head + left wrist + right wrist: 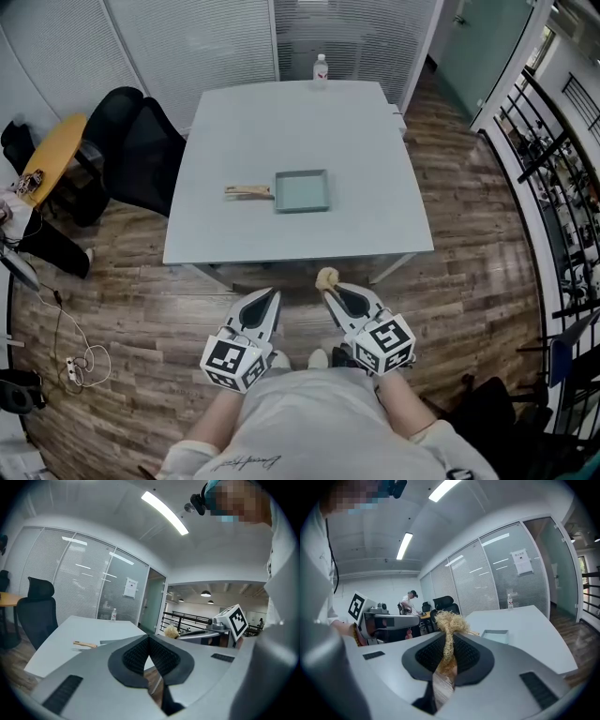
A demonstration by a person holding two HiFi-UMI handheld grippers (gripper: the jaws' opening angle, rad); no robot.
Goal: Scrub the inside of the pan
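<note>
Straw-coloured fibre scrubber [326, 277] pinched fast in the right claw [330, 291]; the left claw [271, 296], just beside it, has its jaws together on nothing, both claws short of the near edge of the table [281, 122]. Farther off, the pale green square pan [302, 190] lies near the table's middle, wooden handle [247, 190] pointing left, well apart from both claws. A bottle [321, 67] stands at the far edge.

One grey table [281, 122] is standing here, bearing one pan [302, 190] and one bottle [321, 67]. One black chair [141, 150] is sitting beside it, with one yellow table [52, 150] further off. Two grippers are showing: one left gripper [271, 295], one right gripper [329, 294]. One scrubber [326, 277] is showing too. One distant person [410, 603] is standing in the background.
</note>
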